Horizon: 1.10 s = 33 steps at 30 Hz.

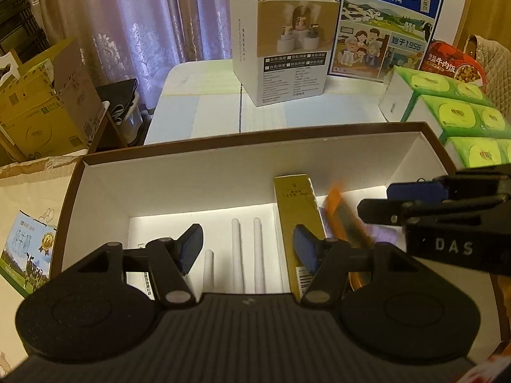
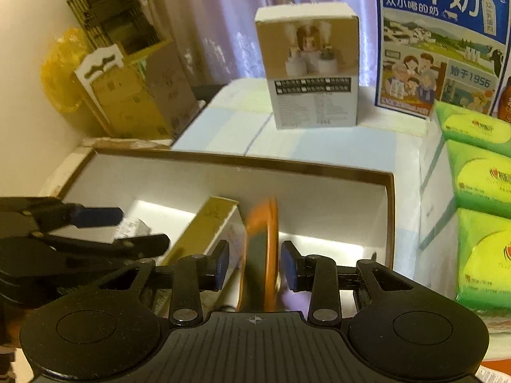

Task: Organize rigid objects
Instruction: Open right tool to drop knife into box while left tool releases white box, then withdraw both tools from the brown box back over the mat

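A brown-rimmed box with white inside walls holds a long gold carton, three white sticks and an orange and grey utility knife. My left gripper is open and empty above the sticks. My right gripper is open with the blurred orange knife between its pads, not clamped. The gold carton lies just left of it. The right gripper also shows at the right of the left wrist view. The left gripper shows at the left of the right wrist view.
On the pale tablecloth behind the box stand a white and tan product carton and a blue milk carton. Green tissue packs lie to the right. Cardboard boxes stand at the left. A purple object lies under the knife.
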Motion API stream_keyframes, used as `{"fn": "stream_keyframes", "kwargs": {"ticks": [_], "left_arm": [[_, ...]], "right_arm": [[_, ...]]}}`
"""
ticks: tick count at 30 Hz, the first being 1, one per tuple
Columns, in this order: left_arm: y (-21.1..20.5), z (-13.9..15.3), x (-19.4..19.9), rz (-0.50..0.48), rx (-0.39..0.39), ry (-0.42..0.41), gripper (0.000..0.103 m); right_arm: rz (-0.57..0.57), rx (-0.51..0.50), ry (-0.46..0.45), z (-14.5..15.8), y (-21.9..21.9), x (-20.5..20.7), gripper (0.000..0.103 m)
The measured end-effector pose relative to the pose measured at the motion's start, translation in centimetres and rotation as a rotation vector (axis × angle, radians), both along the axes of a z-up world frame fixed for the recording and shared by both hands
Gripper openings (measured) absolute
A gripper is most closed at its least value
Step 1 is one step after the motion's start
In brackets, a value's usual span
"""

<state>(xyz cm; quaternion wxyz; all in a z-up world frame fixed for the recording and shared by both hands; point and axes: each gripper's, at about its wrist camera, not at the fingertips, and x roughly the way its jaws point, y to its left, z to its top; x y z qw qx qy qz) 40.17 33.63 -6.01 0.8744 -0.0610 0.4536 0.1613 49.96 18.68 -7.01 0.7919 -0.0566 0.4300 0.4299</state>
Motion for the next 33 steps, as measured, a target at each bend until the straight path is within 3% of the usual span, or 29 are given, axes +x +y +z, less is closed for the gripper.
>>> {"fn": "stream_keyframes", "kwargs": {"ticks": [18, 33], "left_arm": [[-0.7, 0.9, -1.0, -0.004, 0.005, -0.014, 0.06], [-2.3, 3.3, -3.6, -0.004, 0.012, -0.069, 0.06]], "right_arm": [[0.011, -0.016, 0.009, 0.4, -1.4, -1.3, 0.039], [-0.006, 0.072, 0.004, 2.8, -4.4, -3.7, 0.051]]}}
